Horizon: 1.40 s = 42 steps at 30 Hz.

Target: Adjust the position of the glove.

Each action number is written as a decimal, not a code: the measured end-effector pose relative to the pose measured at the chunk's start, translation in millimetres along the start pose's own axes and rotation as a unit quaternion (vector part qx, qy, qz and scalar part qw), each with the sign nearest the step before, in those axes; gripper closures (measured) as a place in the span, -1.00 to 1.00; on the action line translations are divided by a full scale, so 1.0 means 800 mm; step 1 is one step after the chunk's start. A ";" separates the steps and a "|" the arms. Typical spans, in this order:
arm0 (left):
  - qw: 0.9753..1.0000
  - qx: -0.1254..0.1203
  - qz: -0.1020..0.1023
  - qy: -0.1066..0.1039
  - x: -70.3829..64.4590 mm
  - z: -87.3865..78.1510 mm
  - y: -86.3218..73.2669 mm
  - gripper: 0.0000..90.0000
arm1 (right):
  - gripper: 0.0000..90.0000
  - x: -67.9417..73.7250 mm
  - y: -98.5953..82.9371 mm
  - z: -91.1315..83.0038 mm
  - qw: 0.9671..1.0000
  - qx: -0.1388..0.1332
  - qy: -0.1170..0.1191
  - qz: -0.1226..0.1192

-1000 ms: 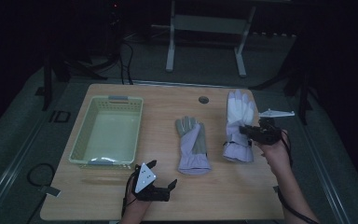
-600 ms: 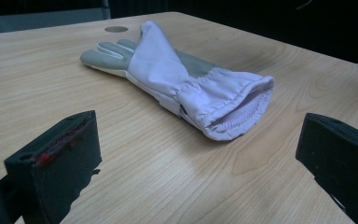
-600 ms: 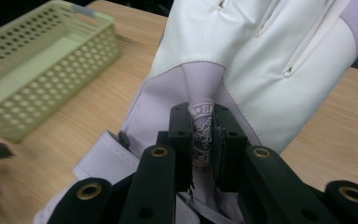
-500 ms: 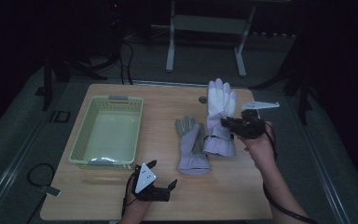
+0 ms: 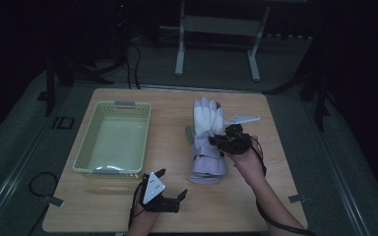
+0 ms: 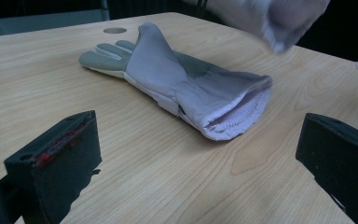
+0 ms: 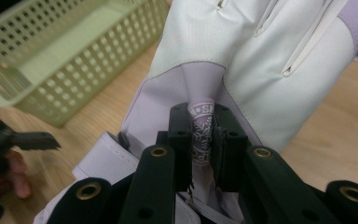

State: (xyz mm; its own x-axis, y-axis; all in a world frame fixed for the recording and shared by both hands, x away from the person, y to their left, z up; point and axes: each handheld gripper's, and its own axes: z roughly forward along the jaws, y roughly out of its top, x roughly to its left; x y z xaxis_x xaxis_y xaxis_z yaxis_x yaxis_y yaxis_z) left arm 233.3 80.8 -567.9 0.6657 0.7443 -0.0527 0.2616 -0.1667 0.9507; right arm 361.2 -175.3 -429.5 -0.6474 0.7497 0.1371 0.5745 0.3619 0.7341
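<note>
High view, right gripper (image 5: 220,141) at frame centre lifting a white glove (image 5: 207,118) above a second glove (image 5: 207,167), left gripper (image 5: 170,189) low, jaws apart; left gripper view, second glove flat on table (image 6: 51,93) mid-frame; right gripper view, jaws clamped on white glove's cuff, basket (image 7: 51,56) upper left.

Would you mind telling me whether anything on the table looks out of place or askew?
Nothing looks damaged or spilled. One glove hangs off the table in the right gripper, pinched by a fold of fabric, above the second glove lying flat. The basket sits square and the left gripper is open.
</note>
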 end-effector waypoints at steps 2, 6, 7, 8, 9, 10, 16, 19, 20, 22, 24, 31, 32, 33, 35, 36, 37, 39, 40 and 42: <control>1.000 0.000 -0.001 0.000 0.000 0.000 0.000 -1.00 | 0.76 -0.001 -0.006 0.012 1.000 0.013 -0.010 -0.001; 1.000 0.000 -0.002 0.000 0.000 0.000 0.000 -1.00 | 0.76 -0.009 -0.018 0.038 0.999 0.035 -0.016 0.015; 1.000 -0.001 -0.002 0.000 0.000 0.000 0.000 -1.00 | 0.76 -0.012 -0.021 0.044 0.999 0.042 -0.018 0.018; 1.000 -0.001 -0.003 0.000 0.000 0.000 0.000 -1.00 | 0.76 -0.015 -0.024 0.050 0.998 0.049 -0.018 0.021; 1.000 -0.001 -0.003 0.000 0.000 0.000 0.000 -1.00 | 0.76 -0.017 -0.026 0.055 0.998 0.053 -0.015 0.024; 1.000 -0.001 -0.004 0.000 0.000 0.000 0.000 -1.00 | 0.75 -0.019 -0.028 0.060 0.998 0.058 -0.017 0.025; 1.000 -0.001 -0.004 -0.001 0.001 0.000 0.000 -1.00 | 0.70 -0.024 -0.038 0.088 0.995 0.092 -0.014 0.022; 1.000 -0.001 -0.004 -0.001 0.001 0.000 0.000 -1.00 | 0.70 -0.023 -0.040 0.091 0.995 0.096 -0.011 0.010; 1.000 -0.001 -0.004 -0.001 0.001 0.000 0.000 -1.00 | 0.70 -0.023 -0.040 0.092 0.995 0.096 -0.011 0.007; 1.000 0.002 -0.005 -0.001 0.001 0.001 0.000 -1.00 | 0.69 -0.022 -0.040 0.093 0.995 0.100 -0.008 -0.004; 1.000 0.004 -0.006 -0.001 0.001 0.001 0.000 -1.00 | 0.67 -0.021 -0.040 0.094 0.995 0.101 -0.005 -0.007; 1.000 0.001 -0.010 -0.007 0.003 0.001 0.000 -1.00 | 0.28 -0.025 -0.036 0.086 0.996 0.089 0.011 -0.031; 1.000 0.000 -0.010 -0.009 0.003 0.001 0.000 -1.00 | 0.20 -0.026 -0.035 0.084 0.996 0.084 0.012 -0.038; 1.000 0.001 -0.011 -0.009 0.003 0.001 0.000 -1.00 | 0.13 -0.026 -0.035 0.082 0.996 0.082 0.010 -0.044; 1.000 0.003 -0.011 -0.012 0.004 0.001 0.000 -1.00 | -0.07 -0.026 -0.035 0.077 0.996 0.074 0.000 -0.056; 1.000 0.003 -0.013 -0.011 0.004 0.001 0.000 -1.00 | -0.18 -0.026 -0.034 0.074 0.996 0.071 0.000 -0.059; 1.000 0.003 -0.014 -0.011 0.004 0.001 0.000 -1.00 | -0.28 -0.027 -0.034 0.070 0.996 0.069 0.003 -0.054; 1.000 0.002 -0.016 -0.012 0.005 0.001 0.000 -1.00 | -0.52 -0.027 -0.034 0.061 0.997 0.060 0.015 -0.051; 1.000 0.003 -0.017 -0.011 0.005 0.001 0.000 -1.00 | -0.56 -0.028 -0.035 0.057 0.997 0.049 0.013 -0.055; 1.000 0.006 -0.018 -0.004 0.004 0.002 0.001 -1.00 | -0.65 -0.030 -0.037 0.050 0.998 0.041 0.023 -0.052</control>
State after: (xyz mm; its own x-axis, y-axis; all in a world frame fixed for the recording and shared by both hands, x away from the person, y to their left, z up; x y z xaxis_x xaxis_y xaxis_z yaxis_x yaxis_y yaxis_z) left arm 236.8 82.1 -568.0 0.6618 0.7444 -0.0888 0.2934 -0.1481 0.9444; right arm 379.7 -181.8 -480.8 -0.7262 0.6809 0.0949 0.5414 0.4814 0.6893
